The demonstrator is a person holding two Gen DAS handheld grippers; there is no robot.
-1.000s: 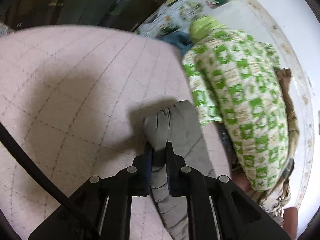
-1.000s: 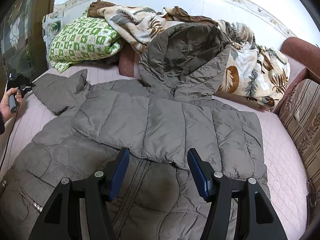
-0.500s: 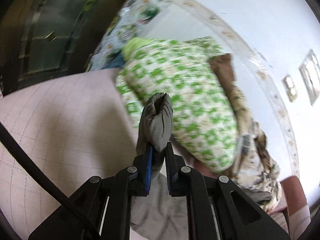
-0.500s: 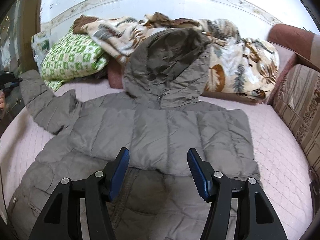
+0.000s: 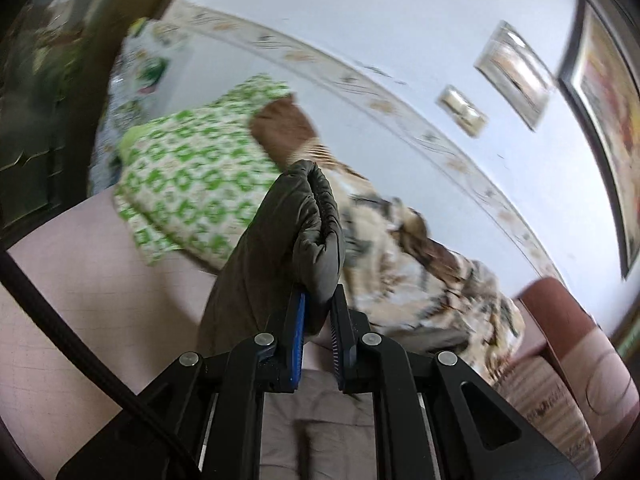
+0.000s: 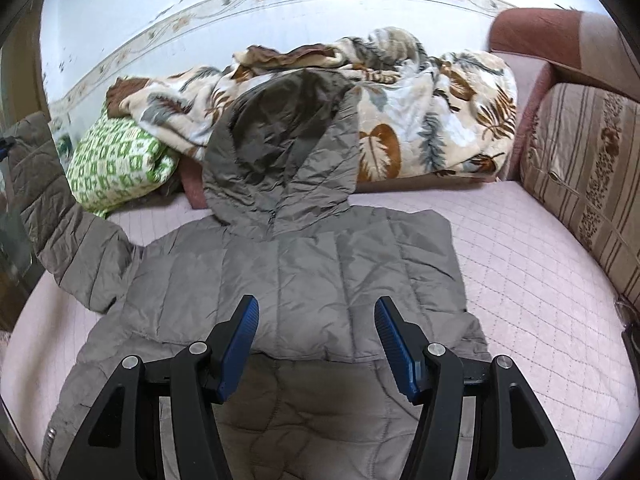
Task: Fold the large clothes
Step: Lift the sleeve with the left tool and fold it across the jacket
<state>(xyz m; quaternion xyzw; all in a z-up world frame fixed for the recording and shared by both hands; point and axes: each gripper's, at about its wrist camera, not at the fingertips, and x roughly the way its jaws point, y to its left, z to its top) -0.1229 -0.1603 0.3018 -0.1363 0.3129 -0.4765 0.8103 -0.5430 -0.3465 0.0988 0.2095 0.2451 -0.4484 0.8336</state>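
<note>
A grey quilted hooded jacket (image 6: 296, 276) lies spread on a pink quilted bed cover (image 6: 532, 272), its hood (image 6: 280, 152) leaning against the bedding behind. One sleeve is folded across the chest. The other sleeve (image 6: 52, 216) is lifted up at the far left. In the left wrist view my left gripper (image 5: 318, 300) is shut on that sleeve's cuff (image 5: 308, 224), which stands above the jaws. My right gripper (image 6: 316, 312) hovers open over the jacket's middle, nothing between its blue pads.
A green-and-white checked pillow (image 6: 116, 164) and a leaf-print blanket (image 6: 420, 112) are piled along the wall behind the jacket. A striped cushion (image 6: 584, 168) and a reddish armrest (image 6: 536, 28) stand at the right. Framed pictures (image 5: 600, 100) hang on the wall.
My left gripper has lifted the cuff off the bed cover and swung it up and rightward, raising the sleeve. The right gripper has drifted a little over the jacket, still open.
</note>
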